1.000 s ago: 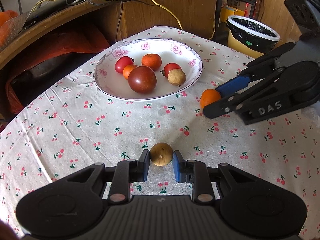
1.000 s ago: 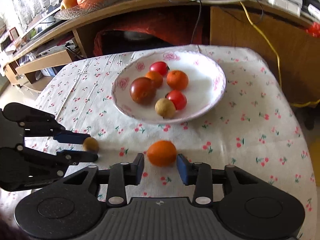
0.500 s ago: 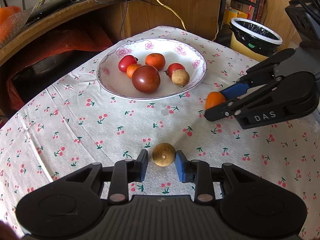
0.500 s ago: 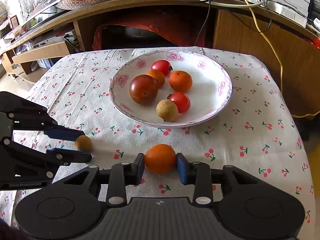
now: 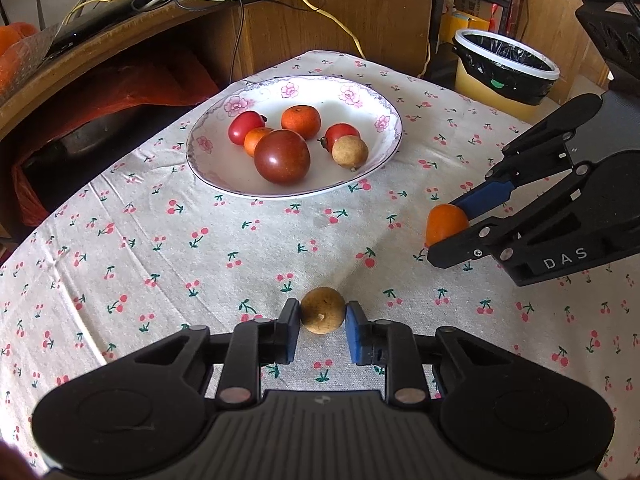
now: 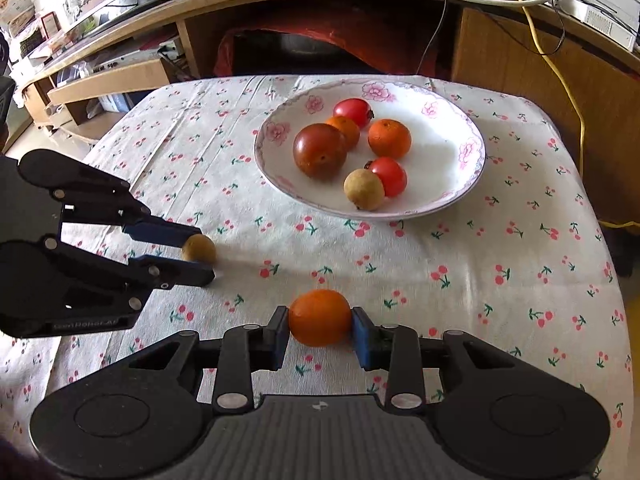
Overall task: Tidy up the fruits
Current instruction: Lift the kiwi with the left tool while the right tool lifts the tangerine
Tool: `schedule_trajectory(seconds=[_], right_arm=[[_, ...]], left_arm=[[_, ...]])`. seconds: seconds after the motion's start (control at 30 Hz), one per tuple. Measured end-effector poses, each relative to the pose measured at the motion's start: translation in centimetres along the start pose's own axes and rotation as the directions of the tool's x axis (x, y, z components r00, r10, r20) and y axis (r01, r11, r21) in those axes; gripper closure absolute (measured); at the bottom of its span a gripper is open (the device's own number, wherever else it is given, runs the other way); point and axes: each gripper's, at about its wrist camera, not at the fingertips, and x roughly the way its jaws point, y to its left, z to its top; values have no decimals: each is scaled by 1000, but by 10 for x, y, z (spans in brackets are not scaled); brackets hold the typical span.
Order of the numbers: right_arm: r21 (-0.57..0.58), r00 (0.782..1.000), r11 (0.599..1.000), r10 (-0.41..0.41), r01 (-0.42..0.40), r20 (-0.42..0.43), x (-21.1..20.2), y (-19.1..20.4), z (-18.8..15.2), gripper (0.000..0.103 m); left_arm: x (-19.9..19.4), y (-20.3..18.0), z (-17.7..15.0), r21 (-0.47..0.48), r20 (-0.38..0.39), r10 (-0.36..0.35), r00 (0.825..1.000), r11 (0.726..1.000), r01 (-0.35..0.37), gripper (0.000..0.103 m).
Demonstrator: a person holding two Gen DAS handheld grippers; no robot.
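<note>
Fruit handling: the small brown fruit point(image 5: 322, 315) clamped in my left gripper point(image 5: 322, 322) looks light, firm and rough-skinned, while the orange point(image 6: 320, 317) clamped in my right gripper point(image 6: 320, 330) seems smoother and softer, so I judge a gentle hold across the widest part best for each. Both rest low on the cherry-print tablecloth point(image 5: 160, 248), near the flowered bowl point(image 5: 384, 120) that holds five other fruits.
</note>
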Motion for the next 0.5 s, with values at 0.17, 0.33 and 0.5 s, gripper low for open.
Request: schedule_trajectory(seconds=[0.17, 0.33, 0.5], right_arm=[[4, 1000, 1000, 4, -4, -1, 1, -2, 0, 74], [-2, 1000, 1000, 3, -3, -3, 2, -2, 1, 74], [-4, 1000, 1000, -3, 3, -2, 1, -2, 0, 74]], left_arm=[[0, 1, -1, -1, 2, -3, 1000, 1000, 3, 68], [1, 2, -1, -4, 4, 8, 1000, 1000, -8, 61], [1, 3, -1, -11, 3, 14, 1000, 1000, -14, 58]])
